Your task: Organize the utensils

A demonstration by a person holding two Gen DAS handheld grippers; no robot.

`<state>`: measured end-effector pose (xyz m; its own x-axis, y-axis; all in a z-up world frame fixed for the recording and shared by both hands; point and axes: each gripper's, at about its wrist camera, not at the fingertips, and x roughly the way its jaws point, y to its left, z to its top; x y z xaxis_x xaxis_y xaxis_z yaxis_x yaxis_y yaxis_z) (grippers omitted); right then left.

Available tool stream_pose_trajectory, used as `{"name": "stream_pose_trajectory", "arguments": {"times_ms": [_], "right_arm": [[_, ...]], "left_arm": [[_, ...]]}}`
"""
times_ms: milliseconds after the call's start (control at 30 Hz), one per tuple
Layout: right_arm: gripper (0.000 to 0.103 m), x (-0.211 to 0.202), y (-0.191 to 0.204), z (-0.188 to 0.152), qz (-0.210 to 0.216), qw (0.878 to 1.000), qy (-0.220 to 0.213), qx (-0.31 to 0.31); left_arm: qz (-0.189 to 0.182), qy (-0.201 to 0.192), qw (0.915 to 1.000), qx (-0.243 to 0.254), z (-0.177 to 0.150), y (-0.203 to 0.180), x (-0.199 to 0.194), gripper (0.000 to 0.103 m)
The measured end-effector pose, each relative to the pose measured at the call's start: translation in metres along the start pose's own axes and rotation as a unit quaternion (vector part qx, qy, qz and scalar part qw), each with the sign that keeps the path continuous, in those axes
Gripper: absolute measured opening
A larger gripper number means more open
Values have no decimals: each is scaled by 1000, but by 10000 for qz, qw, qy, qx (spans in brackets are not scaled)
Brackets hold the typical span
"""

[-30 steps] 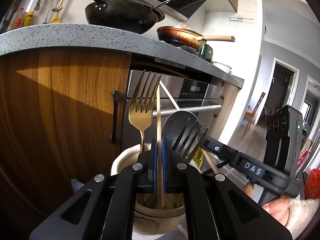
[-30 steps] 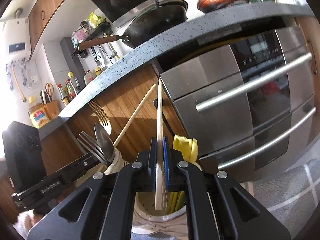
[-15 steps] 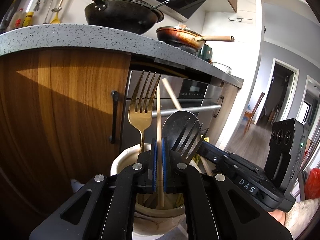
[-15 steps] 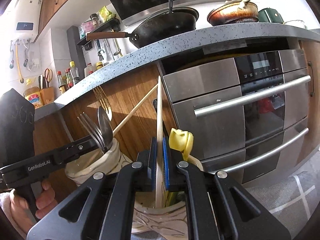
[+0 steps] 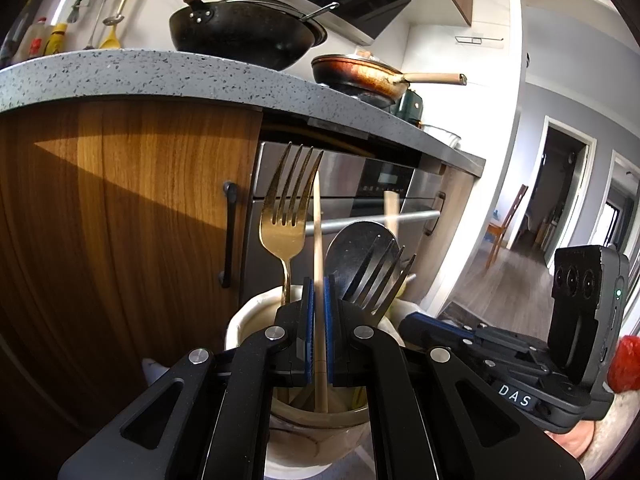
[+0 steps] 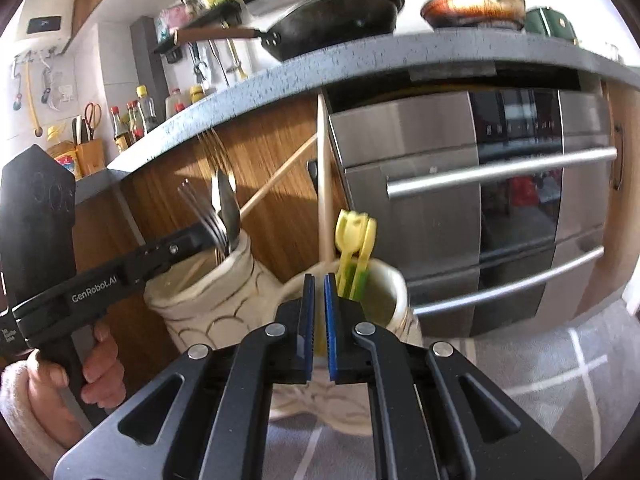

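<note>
As far as I can see from low down by the cupboards, setting: two cream cups side by side in front of a wooden cupboard door [image 5: 120, 208] and a steel oven [image 6: 440, 208], under a speckled grey desk [image 5: 160, 72].
Left tongs [image 5: 319, 320]: closed on a pale wooden chopstick, blue pads pressing both of its sides.
Left chopstick [image 5: 316, 232]: upright, upper part rising well above the pads, lower end down inside the patterned cup.
Patterned cup [image 6: 208, 304]: the left one of the pair; holds a gold fork [image 5: 286, 216], a dark spoon [image 5: 356, 244] and a dark fork [image 5: 386, 276], all heads up.
Right tongs [image 6: 319, 320]: drawn together to a narrow slot over the near rim of the plain cup; the second chopstick runs down into that slot, so they seem to pinch it, though the stretch between the pads is blurred.
Right chopstick [image 6: 325, 200]: nearly upright, top reaching the edge of the desk in the right wrist view.
Plain cup [image 6: 394, 284]: the right one; yellow-green utensils [image 6: 356, 236] stand in it just beside the chopstick.
Left hand [image 6: 92, 372]: wrapped round the handle of its tool.
On the desk: a black wok [image 5: 240, 36] and a rusty frying pan [image 5: 360, 74].
</note>
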<state>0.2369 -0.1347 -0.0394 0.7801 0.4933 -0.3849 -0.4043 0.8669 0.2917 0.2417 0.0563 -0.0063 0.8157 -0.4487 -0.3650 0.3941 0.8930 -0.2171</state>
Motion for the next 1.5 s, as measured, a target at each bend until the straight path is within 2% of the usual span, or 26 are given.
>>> {"name": "stream_pose_trajectory", "arguments": {"times_ms": [167, 267, 367, 567, 833, 1000, 1133, 1367, 1500], "right_arm": [[5, -3, -4, 0, 121, 9997, 62, 181], [11, -4, -7, 0, 305, 9989, 51, 344], [17, -6, -7, 1, 316, 9987, 38, 392], [17, -12, -7, 4, 350, 9986, -37, 406], [17, -20, -7, 10, 453, 9979, -202, 427], [17, -20, -7, 10, 470, 9980, -200, 385], [17, -21, -9, 10, 495, 9977, -228, 405], [17, -21, -8, 12, 514, 9976, -250, 385], [17, -23, -7, 11, 472, 9980, -284, 300]], "left_arm": [[0, -7, 10000, 13, -1, 0, -1, 5], [-4, -9, 10000, 13, -2, -1, -2, 5], [4, 11, 10000, 36, -2, -1, -2, 5], [-2, 275, 9996, -8, 5, 5, -2, 6], [-348, 220, 9968, -692, 9, 27, -1, 6], [-430, 162, 9955, -825, 7, 30, -2, 6], [-680, 161, 9907, -1170, 7, 39, -2, 5], [-472, -2, 9945, -932, 6, 31, 1, 5], [-274, -91, 9977, -612, 4, 22, -2, 5]]}}
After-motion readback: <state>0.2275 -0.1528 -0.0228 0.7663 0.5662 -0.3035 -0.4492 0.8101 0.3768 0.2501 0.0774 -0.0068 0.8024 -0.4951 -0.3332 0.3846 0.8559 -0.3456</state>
